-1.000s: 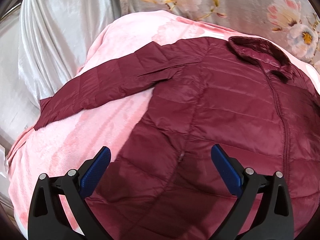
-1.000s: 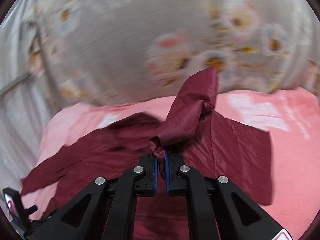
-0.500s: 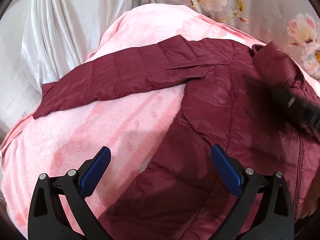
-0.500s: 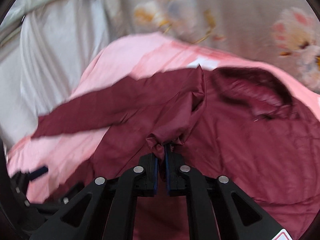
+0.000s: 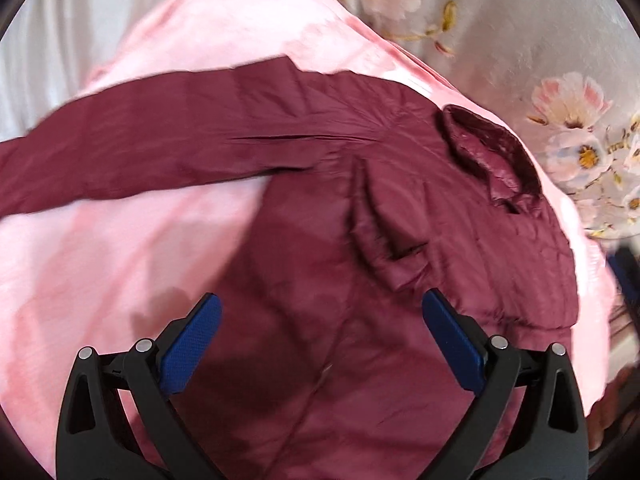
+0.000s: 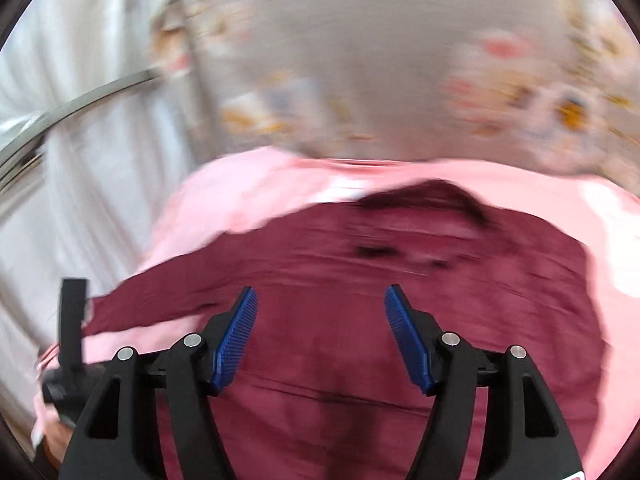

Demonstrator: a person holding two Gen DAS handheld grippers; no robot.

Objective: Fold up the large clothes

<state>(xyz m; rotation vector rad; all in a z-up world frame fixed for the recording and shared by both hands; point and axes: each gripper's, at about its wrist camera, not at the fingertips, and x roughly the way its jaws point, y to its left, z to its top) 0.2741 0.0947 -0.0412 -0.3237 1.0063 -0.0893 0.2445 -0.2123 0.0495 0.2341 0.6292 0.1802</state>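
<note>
While the jacket (image 5: 360, 260) lies flat, both grippers hover above it, released.

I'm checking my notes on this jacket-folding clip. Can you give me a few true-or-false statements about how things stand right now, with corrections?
1. The right tongs grip a sleeve. False: they are open and hold nothing.
2. The left tongs are open over the jacket. True.
3. One sleeve lies stretched out across the pink blanket. True.
4. The jacket is blue. False: it is dark red.
5. The other sleeve lies folded over the jacket's front, near the collar. True.
</note>
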